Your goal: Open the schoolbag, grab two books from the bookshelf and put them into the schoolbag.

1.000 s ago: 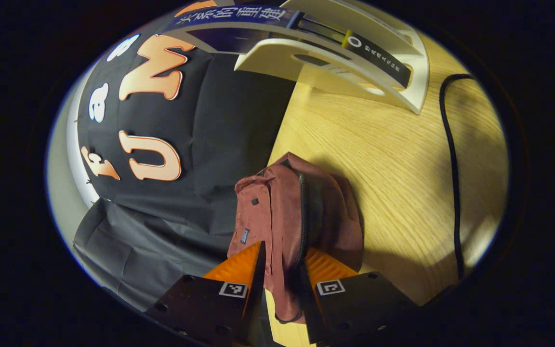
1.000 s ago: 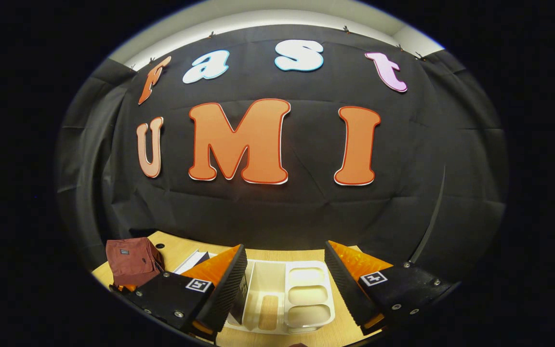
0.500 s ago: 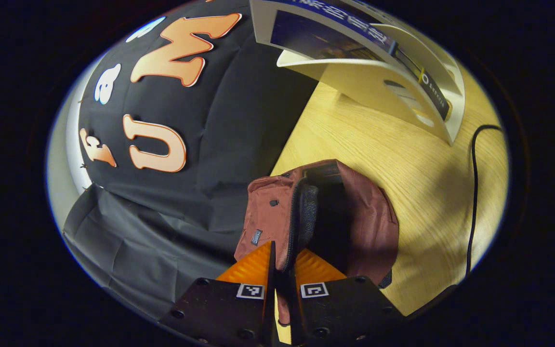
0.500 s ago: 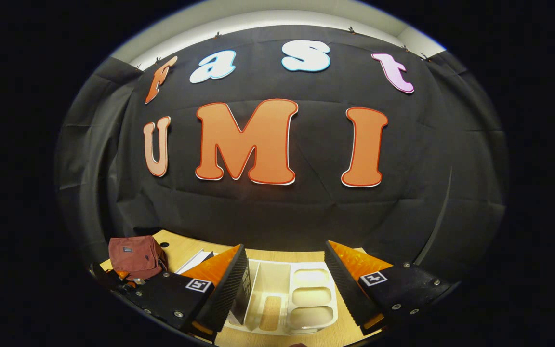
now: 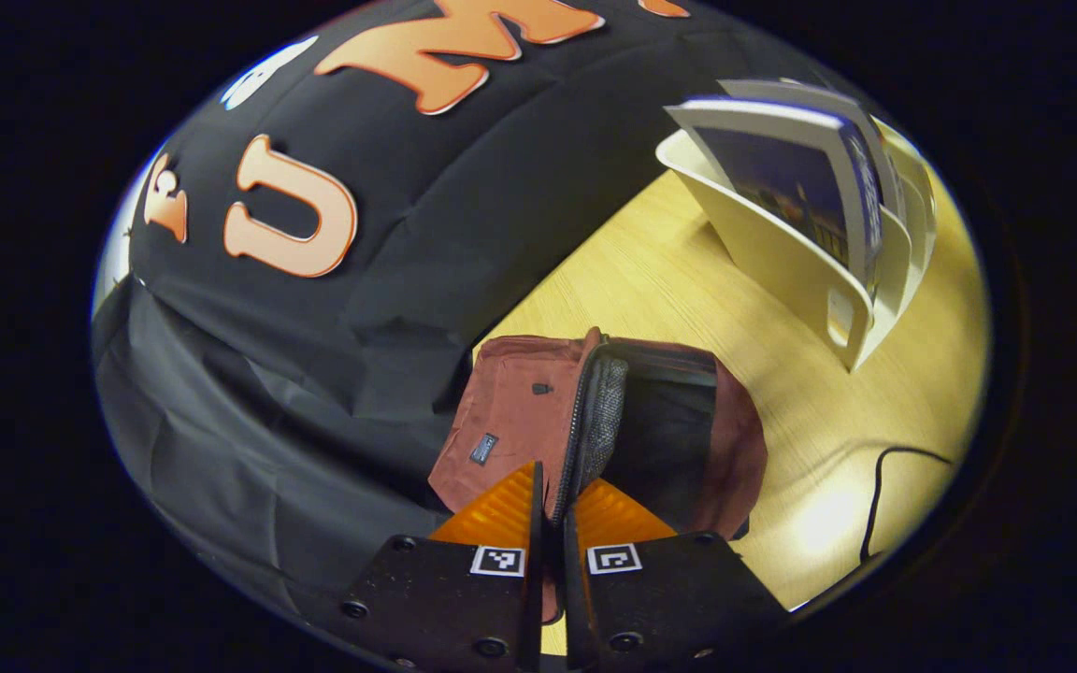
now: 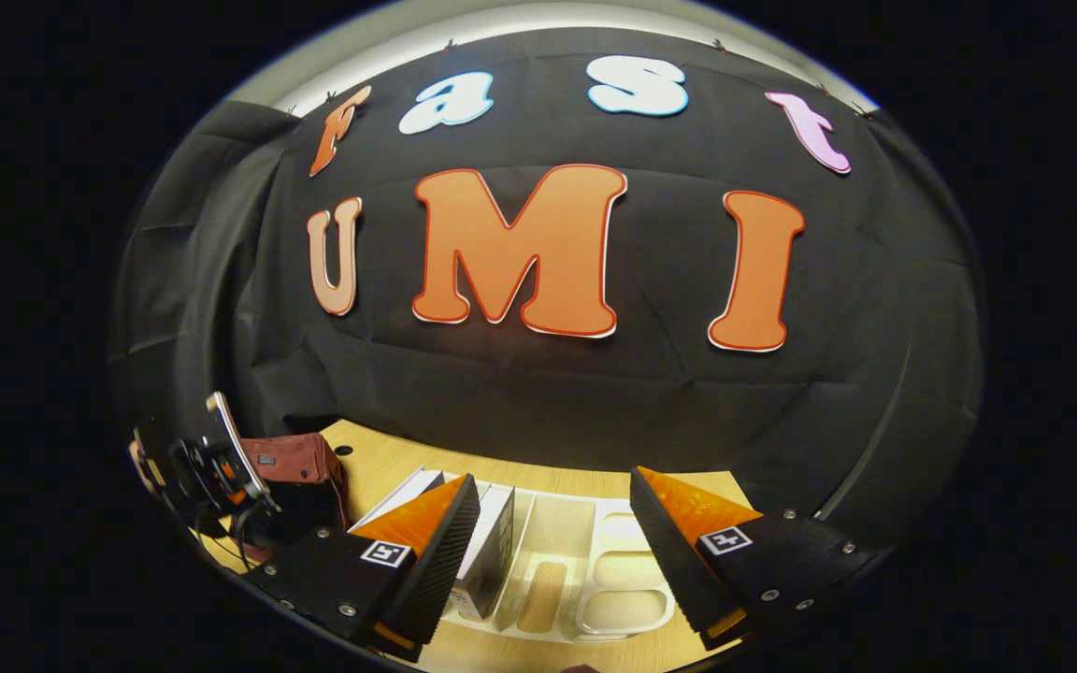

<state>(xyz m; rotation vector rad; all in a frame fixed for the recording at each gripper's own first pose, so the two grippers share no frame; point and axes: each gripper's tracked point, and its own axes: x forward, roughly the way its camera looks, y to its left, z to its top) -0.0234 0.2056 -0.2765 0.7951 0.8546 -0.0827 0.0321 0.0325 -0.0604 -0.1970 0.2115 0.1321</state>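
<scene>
A dark red schoolbag (image 5: 520, 421) lies on the wooden table (image 5: 651, 280), its zipped mouth gaping on a dark inside. My left gripper (image 5: 550, 500) is shut on the bag's flap edge at the zipper. The white bookshelf (image 5: 782, 271) stands beyond with books (image 5: 782, 187) upright in it. In the right gripper view my right gripper (image 6: 552, 509) hangs open above the bookshelf (image 6: 595, 579), with books (image 6: 487, 542) by its left finger. The schoolbag (image 6: 300, 463) sits at the far left, the other gripper (image 6: 207, 467) upon it.
A black cable (image 5: 884, 495) lies on the table right of the bag. The black cloth wall (image 5: 314, 308) drapes close behind the bag and shelf. Bare tabletop lies between bag and bookshelf.
My left gripper has swung around while holding the flap, and the bag's mouth has opened wider. The right gripper drifted slightly, and the left gripper now appears at its left edge.
</scene>
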